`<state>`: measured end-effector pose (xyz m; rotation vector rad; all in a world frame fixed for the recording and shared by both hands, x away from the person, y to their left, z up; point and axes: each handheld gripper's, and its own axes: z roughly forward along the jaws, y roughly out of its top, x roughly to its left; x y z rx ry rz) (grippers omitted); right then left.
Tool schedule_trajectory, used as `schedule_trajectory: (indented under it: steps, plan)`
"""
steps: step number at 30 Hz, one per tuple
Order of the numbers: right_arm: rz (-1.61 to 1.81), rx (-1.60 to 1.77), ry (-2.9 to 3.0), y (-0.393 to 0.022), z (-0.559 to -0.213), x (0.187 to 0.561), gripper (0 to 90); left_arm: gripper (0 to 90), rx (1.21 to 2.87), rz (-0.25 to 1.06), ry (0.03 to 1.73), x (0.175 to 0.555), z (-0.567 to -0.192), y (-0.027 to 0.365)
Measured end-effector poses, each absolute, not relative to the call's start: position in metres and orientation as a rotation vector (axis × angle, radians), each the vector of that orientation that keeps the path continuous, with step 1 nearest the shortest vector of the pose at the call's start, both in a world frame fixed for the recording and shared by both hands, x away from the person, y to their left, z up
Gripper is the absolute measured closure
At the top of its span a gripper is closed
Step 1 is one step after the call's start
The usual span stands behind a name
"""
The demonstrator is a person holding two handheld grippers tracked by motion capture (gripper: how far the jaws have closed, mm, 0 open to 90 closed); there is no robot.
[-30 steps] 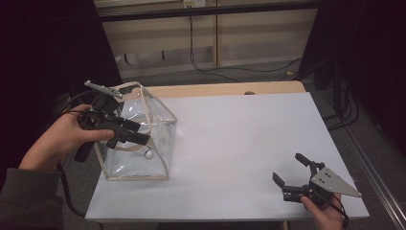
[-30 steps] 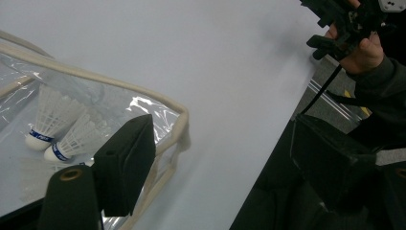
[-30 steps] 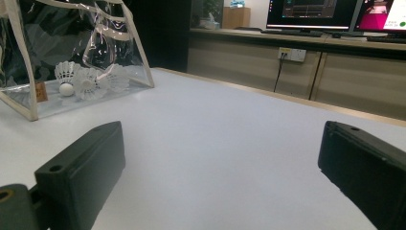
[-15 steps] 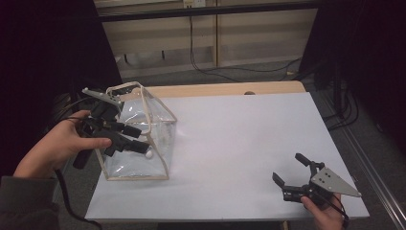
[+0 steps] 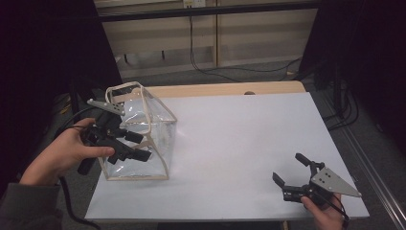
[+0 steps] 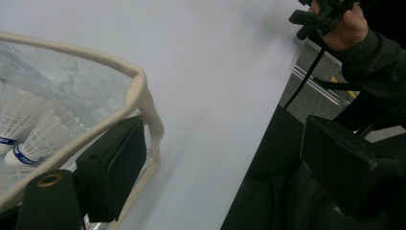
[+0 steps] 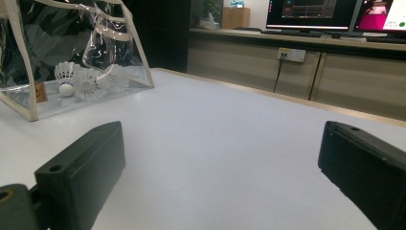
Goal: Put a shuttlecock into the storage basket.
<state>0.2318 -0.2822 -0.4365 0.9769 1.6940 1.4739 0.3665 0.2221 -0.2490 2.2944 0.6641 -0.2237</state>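
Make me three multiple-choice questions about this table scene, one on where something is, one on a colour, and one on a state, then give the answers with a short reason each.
1. Where does the clear bag stand on the table?
A. near its left edge
B. at its middle
C. at its right front corner

2. What colour is the bag's trim?
A. red
B. cream
C. blue

3. How do the right gripper jaws stand?
A. shut on a shuttlecock
B. wide apart with nothing between them
C. shut on the bag

Answers: 1 A, the high view shows the bag by the left gripper. 2 B, the edging is cream. 3 B, bare table shows between them; the shuttlecocks lie inside the bag.
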Motion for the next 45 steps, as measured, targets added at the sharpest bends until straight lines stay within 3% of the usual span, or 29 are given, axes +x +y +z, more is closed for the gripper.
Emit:
schedule_trajectory:
  steps: [45]
  plan:
    - [1.472,0.974,1.692,-0.283,-0.436,0.232,2.0,10.8,2.329,-0.215,0.589,0.352,-0.297,0.215]
